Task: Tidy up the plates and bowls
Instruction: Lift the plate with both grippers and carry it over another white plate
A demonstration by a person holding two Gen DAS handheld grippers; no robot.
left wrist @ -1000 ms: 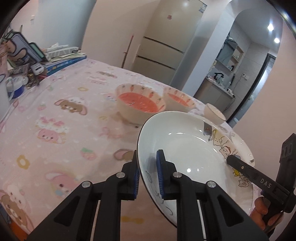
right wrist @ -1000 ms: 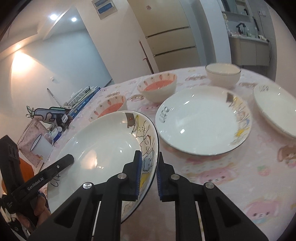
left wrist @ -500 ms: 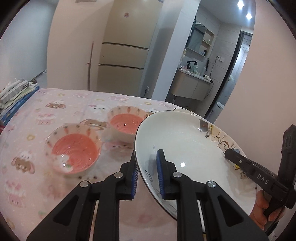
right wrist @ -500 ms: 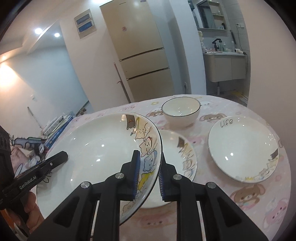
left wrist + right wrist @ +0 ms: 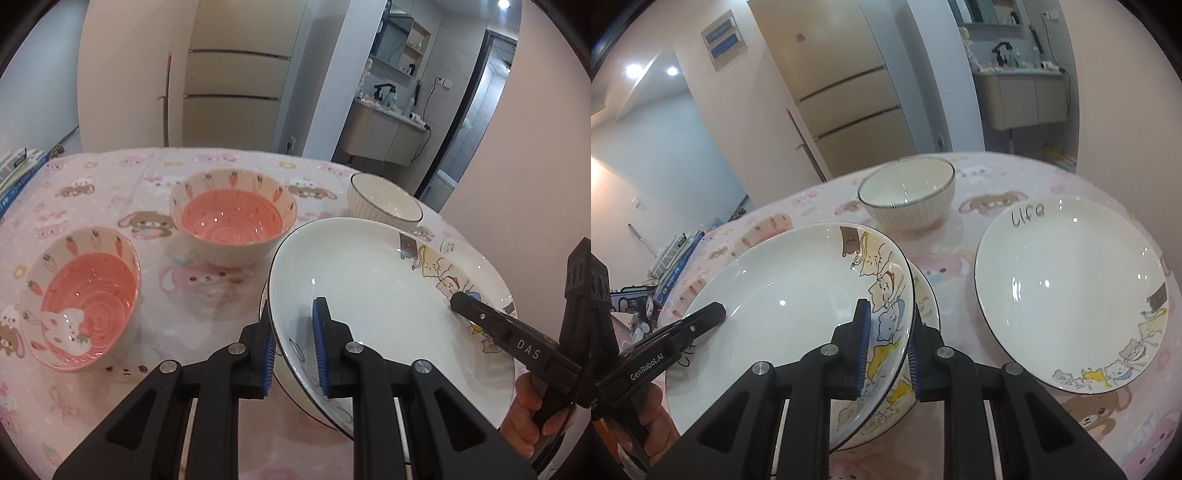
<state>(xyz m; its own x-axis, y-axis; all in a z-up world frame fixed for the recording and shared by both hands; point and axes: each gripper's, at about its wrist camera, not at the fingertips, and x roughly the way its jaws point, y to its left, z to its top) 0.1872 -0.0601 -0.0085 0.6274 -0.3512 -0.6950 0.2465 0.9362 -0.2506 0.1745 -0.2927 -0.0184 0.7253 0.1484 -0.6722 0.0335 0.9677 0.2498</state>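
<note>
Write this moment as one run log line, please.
left gripper: shut on plate | right gripper: shut on plate | second plate beneath

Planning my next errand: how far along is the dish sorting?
Nothing looks stacked yet. In hand: both grippers, left and right, grip the cat plate over a second plate. Left: the "life" plate, white bowl and two carrot bowls sit apart.
</note>
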